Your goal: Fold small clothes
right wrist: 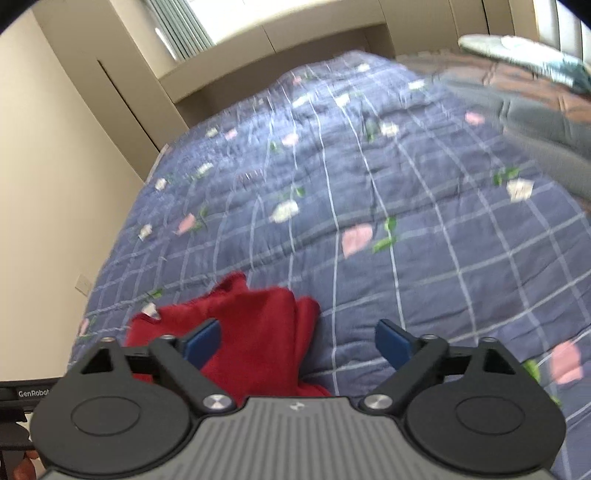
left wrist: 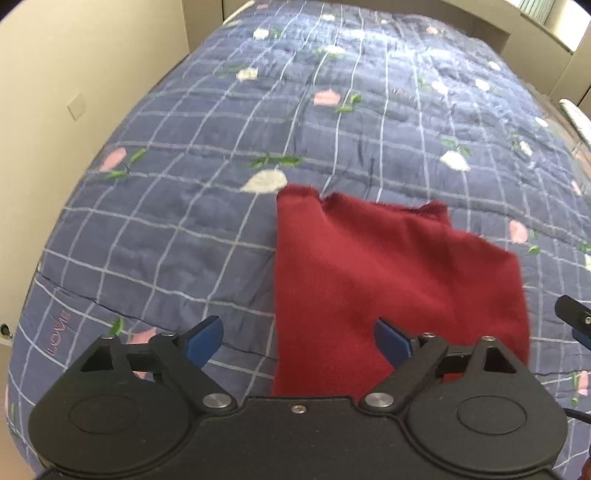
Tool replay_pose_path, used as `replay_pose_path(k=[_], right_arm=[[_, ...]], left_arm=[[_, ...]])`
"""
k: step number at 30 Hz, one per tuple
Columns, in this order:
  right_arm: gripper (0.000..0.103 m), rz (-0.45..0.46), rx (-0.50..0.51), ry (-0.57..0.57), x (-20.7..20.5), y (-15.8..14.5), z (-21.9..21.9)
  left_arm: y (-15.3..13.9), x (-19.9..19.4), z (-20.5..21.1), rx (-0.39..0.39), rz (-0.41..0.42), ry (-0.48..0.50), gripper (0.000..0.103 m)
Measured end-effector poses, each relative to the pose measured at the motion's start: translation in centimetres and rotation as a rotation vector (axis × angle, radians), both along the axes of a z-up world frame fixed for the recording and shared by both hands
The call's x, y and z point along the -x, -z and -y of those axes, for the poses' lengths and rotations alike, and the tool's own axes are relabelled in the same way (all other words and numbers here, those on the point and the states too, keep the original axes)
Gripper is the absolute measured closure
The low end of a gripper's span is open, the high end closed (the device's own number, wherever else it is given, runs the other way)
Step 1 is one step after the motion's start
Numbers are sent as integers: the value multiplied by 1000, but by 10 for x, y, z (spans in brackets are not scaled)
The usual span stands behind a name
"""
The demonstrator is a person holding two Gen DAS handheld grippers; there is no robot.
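Red knit garment lies folded flat on the blue checked floral quilt, just ahead of the left gripper. Both that and the right gripper gape wide, holding nothing, seemingly having let go so the fold settles.

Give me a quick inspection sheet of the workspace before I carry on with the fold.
Surface: blue checked quilt with flower print, covering the bed.
Job's things: one red garment lying on the quilt, partly folded, far edge uneven.
Clutter: grey cloth and a pale patterned item at the far right of the bed.
Grippers: left gripper open, nothing between the pads; right gripper open, nothing held.
Cables: nothing seen.
Surroundings: beige wardrobe doors, window with blinds.
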State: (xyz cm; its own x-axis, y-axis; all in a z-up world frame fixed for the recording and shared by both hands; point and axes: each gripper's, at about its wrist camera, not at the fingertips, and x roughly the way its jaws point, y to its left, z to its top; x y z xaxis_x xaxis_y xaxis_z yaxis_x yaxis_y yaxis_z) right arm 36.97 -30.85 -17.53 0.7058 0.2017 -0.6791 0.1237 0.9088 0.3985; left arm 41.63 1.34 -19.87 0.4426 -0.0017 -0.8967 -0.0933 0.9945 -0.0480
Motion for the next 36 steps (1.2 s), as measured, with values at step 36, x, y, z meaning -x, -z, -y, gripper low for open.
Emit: replay_pose_path(k=[36], right_arm=[[0, 262, 82, -253, 340, -190, 32]], left_arm=[[-224, 396, 53, -114, 424, -117, 1]])
